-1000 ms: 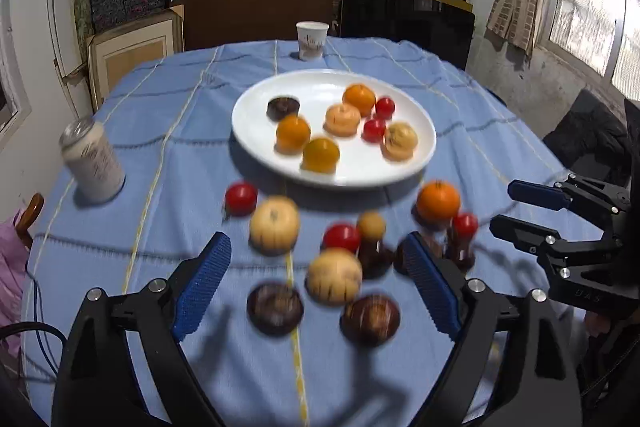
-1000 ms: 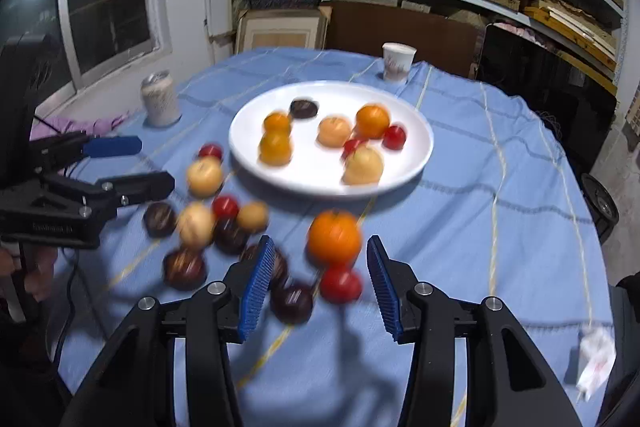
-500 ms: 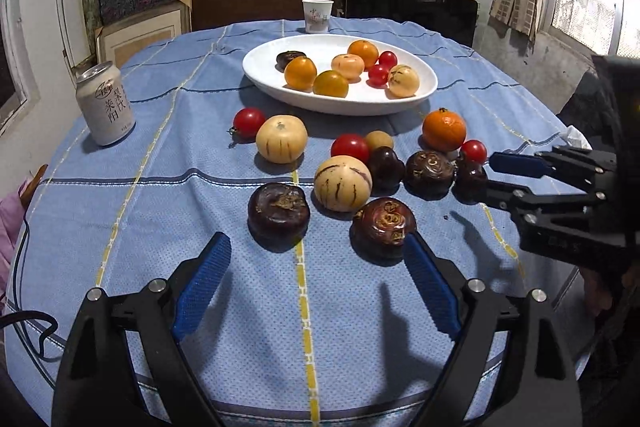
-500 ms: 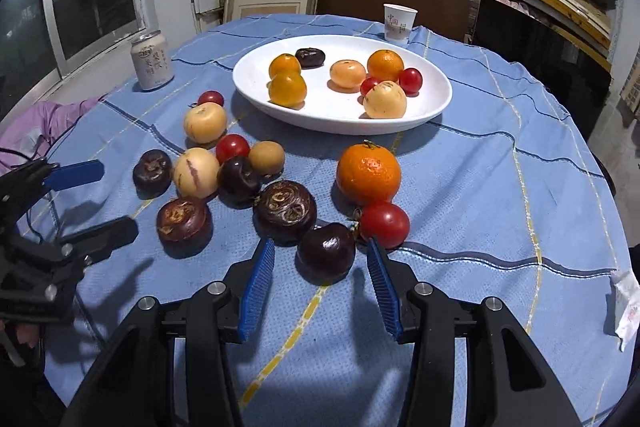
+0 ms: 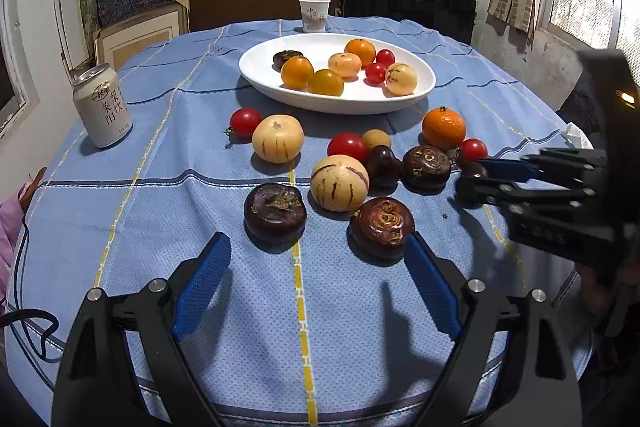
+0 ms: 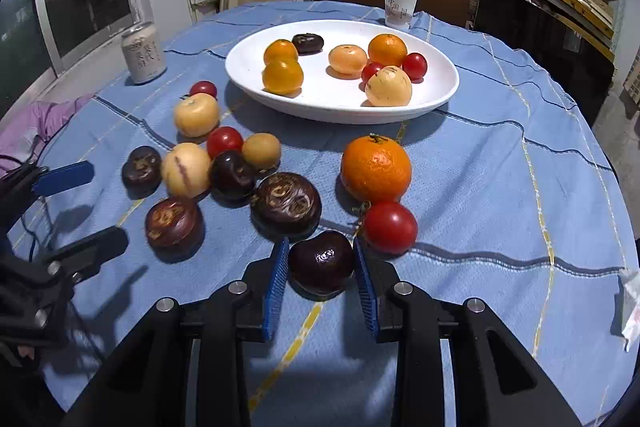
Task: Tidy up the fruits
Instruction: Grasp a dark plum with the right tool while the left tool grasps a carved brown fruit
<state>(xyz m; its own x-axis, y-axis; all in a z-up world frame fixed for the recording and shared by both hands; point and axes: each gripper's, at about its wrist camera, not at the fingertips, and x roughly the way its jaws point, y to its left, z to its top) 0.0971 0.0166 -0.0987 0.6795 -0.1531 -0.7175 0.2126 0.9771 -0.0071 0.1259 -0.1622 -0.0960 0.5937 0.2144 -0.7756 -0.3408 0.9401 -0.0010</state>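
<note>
While the right gripper (image 6: 320, 267) closes its blue fingers (image 6: 276, 279) around a glossy dark purple fruit (image 6: 322, 263) on the tabletop (image 6: 500, 187) beside a red tomato (image 6: 390, 227), left gripper (image 5: 316, 283) fingers spread wide, empty.

Fruit count:
- Plate (image 6: 440, 95): eight pieces. Three orange citrus (image 6: 387, 49), two red tomatoes (image 6: 414, 65), two pale striped melons (image 6: 388, 86), one dark fruit (image 6: 307, 43).
- Desk (image 6: 500, 187): twelve pieces. Five dark fruits (image 6: 286, 205), three red tomatoes (image 6: 389, 227), two pale striped melons (image 6: 196, 114), one orange (image 6: 375, 167), one small tan fruit (image 6: 261, 150).

Other items: one can (image 6: 143, 53), one paper cup (image 6: 400, 7).
</note>
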